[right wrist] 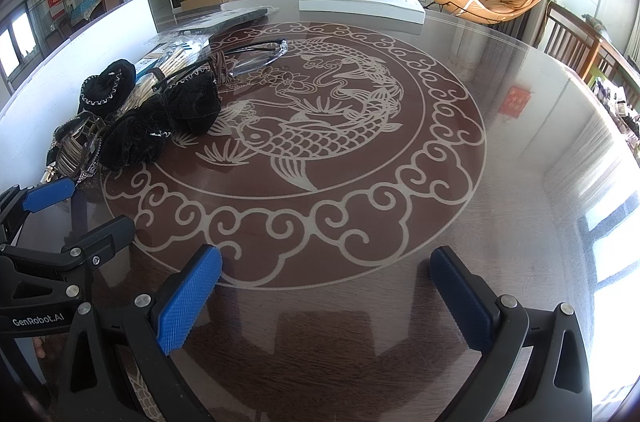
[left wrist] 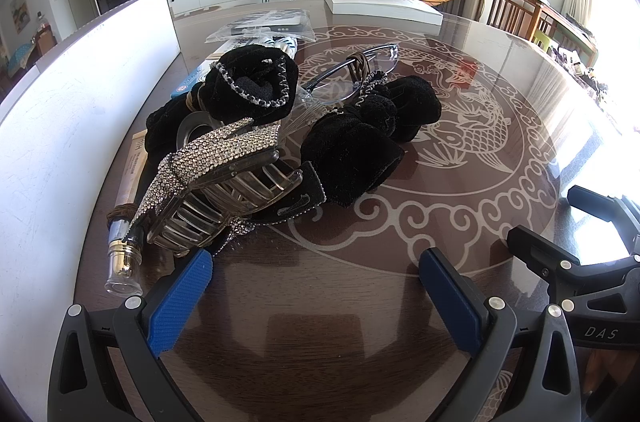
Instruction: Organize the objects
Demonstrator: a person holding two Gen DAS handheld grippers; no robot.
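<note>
From my left wrist camera, my left gripper (left wrist: 316,274) hangs over the table (left wrist: 460,206) with its blue pads spread wide and nothing between them. The rhinestone hair claw (left wrist: 216,178) lies just beyond my left pad, its long axis slanting from near-left up to far-right, its teeth turned toward me. Touching the claw on its far side is a black velvet scrunchie (left wrist: 252,82) trimmed with beads; to the claw's right sits a black velvet bow (left wrist: 372,138), and beyond that the glasses (left wrist: 352,74) lie with lenses toward the far right. A small bottle (left wrist: 124,258) lies left of the claw, its mouth pointing toward me. A clear plastic bag (left wrist: 268,24) farther back holds dark printed items I cannot identify. A white board (left wrist: 80,110) stands along the pile's left side. From my right wrist camera, my right gripper (right wrist: 326,298) is likewise wide open and empty, over bare glass near the fish pattern (right wrist: 304,118). The claw (right wrist: 76,142) lies far left of it, the pile crowding that edge, while the table right of the claw is open as far as the white box (right wrist: 360,4) at the far rim.
</note>
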